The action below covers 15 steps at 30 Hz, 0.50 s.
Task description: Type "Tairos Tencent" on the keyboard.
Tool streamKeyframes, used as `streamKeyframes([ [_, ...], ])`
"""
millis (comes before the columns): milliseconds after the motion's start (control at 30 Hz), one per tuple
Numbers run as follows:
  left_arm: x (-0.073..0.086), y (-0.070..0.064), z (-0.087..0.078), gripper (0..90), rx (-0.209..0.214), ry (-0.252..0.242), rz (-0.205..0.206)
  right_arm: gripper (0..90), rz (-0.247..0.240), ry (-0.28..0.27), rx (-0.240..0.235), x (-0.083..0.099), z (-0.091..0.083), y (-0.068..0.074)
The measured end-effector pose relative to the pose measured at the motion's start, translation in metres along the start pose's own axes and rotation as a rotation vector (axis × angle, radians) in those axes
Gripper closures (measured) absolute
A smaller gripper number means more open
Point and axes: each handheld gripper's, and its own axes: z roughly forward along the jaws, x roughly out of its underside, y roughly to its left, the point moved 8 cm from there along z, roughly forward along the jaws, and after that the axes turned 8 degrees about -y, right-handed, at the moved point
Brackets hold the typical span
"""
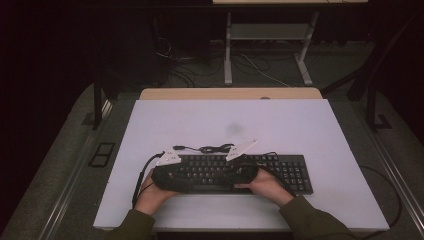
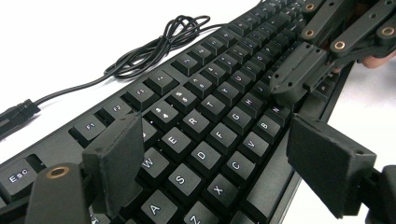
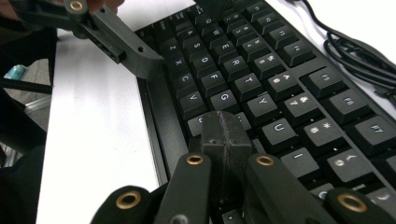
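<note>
Left edge of the white table (image 1: 310, 135): we note a cable running down from the left gripper (image 1: 167, 172) past the person's left hand (image 1: 150, 192). That gripper sits low over the left end of the black keyboard (image 1: 295, 172). In the left gripper view its jaws stand wide apart, one pad over the W and Q keys, the other past the keyboard's near edge, with nothing between them.

Middle: the keyboard lies flat on the near half of the table, long side across, in front of the person. Its black cord (image 1: 212, 148) lies bundled on the table just behind the function-key row; the coil (image 2: 159, 42) shows clearly in the left gripper view.

Right of middle: the right gripper (image 1: 245, 170) comes in over the letter keys, held by the right hand (image 1: 267, 187). In the right gripper view its pads (image 3: 226, 140) are pressed flat together, nothing between them, tip low over the keys near H and N; we cannot tell whether it touches a key.

The two grippers are near each other over the keyboard.
</note>
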Motion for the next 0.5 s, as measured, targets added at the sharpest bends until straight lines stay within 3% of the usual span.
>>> streamKeyframes([
  [500,-0.0006,0.0009,-0.0008,18.6,0.001,-0.002,0.003,89.4,-0.013,0.020,0.016,0.0026,0.0037,0.0003],
])
